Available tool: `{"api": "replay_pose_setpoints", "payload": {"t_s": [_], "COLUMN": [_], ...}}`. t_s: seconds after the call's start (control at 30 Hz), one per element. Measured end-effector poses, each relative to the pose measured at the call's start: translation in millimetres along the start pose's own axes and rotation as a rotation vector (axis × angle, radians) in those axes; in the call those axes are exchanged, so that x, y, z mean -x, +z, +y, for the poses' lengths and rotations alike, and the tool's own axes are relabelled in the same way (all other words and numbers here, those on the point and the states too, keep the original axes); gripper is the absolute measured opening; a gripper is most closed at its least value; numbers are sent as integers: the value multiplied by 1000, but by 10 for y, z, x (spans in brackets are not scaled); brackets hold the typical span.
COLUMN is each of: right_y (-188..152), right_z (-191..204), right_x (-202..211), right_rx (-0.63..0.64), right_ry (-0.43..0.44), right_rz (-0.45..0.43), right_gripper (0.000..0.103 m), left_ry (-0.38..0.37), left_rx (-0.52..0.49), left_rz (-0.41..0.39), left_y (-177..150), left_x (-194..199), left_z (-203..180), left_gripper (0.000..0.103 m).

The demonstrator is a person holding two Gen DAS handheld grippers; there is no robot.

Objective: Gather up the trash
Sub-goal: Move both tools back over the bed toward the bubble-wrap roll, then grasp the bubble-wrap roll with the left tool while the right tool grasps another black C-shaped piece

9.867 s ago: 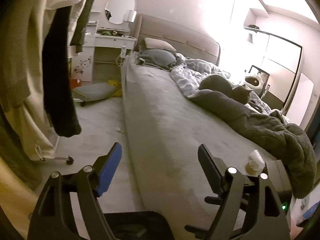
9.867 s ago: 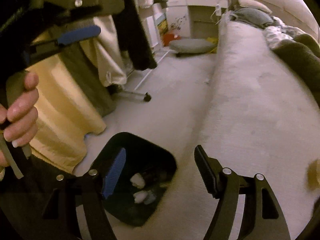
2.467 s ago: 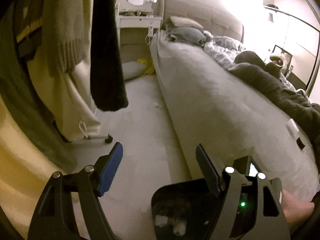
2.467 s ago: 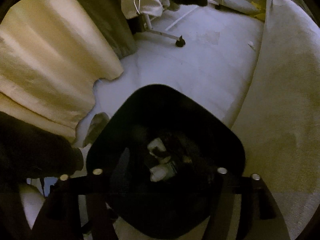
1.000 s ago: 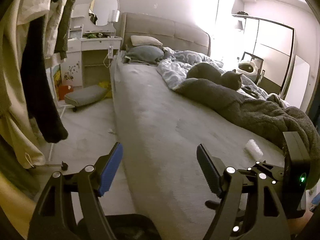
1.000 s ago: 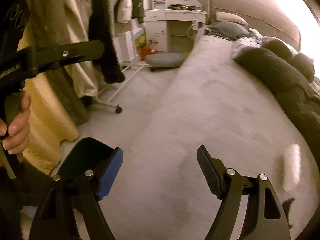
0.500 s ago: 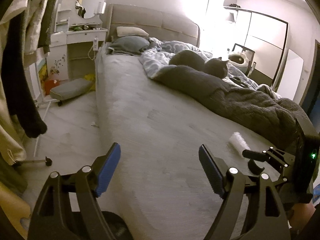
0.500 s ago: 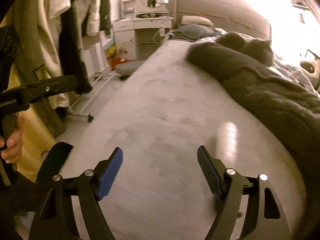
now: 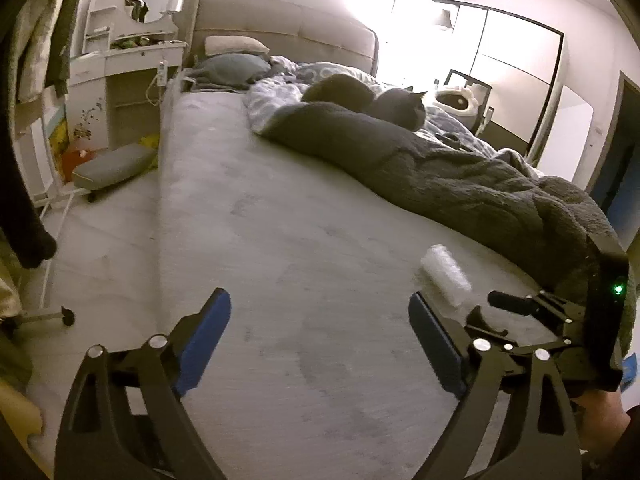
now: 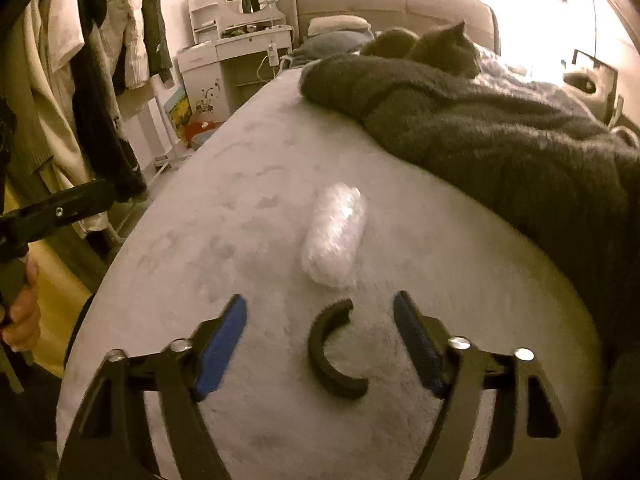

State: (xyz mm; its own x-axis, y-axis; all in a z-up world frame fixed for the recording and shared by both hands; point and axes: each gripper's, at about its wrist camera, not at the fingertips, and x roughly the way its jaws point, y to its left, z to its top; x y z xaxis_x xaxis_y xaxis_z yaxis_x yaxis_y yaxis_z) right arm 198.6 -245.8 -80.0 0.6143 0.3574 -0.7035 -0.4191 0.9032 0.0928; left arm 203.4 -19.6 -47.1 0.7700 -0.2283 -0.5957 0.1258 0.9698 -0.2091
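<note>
A white crumpled plastic roll (image 10: pixel 334 236) lies on the grey bed (image 10: pixel 240 200), just ahead of my right gripper (image 10: pixel 320 320). Its jaws are closing and its pads touch nothing. Between them sits a black C-shaped piece (image 10: pixel 334 354); I cannot tell whether it rests on the bed or hangs. In the left wrist view the same roll (image 9: pixel 446 274) is to the right, beyond my left gripper (image 9: pixel 316 312). That gripper's jaws are opening wide over bare bed (image 9: pixel 280 240), with nothing between them. The right gripper's black frame (image 9: pixel 560 320) comes in from the right edge.
A dark grey blanket (image 9: pixel 460 184) covers the bed's right side, with a grey cat (image 9: pixel 400 108) lying at its far end. Hanging clothes (image 10: pixel 100 80) and a white dressing table (image 9: pixel 128 64) stand left of the floor strip. A hand (image 10: pixel 20 316) holds the left gripper.
Both views have swung from the floor side onto the bed. The white roll has come close in front of the right gripper. The right jaws have narrowed and the left jaws have widened.
</note>
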Motion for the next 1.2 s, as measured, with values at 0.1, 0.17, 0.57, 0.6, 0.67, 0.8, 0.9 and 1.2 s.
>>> {"api": "replay_pose_setpoints", "payload": {"t_s": [0.1,0.17,0.57,0.6,0.67,0.8,0.9,1.2], "right_y": [-35,-59,-77,-88,-101,-145,-166,-173], "right_z": [4,30,-189,-223,-287,-402,-493,-653], "right_x": [-38,-26,267,295,334,418,488,589], "right_rx": [11,26,-21,-28,-40,-46,-59,-74], "right_ry": [9,20,49,50,52,42,41,41], "right_rz": [28,35,-10,-14,-20,-27,-39,-57], "right_gripper": [48,33,22,22,22,22,22,22], "left_ry": [-18,-33,-79,-72,-67,-50,-50,18], "left_rx": [2,3,-50,-56,-64,-49,-25,-47], "left_rz": [8,13,60,64,76,122,153,259], "left_y": [5,10,25,28,38,65,96,114], "left_x": [-69,-124,-453,-481,-560,-767,-894,-1227], "left_z": [-103,-184,-799,-835,-901,-977,-1023,-1307], "left_gripper": [94,95,96,96,96,96,95,60]}}
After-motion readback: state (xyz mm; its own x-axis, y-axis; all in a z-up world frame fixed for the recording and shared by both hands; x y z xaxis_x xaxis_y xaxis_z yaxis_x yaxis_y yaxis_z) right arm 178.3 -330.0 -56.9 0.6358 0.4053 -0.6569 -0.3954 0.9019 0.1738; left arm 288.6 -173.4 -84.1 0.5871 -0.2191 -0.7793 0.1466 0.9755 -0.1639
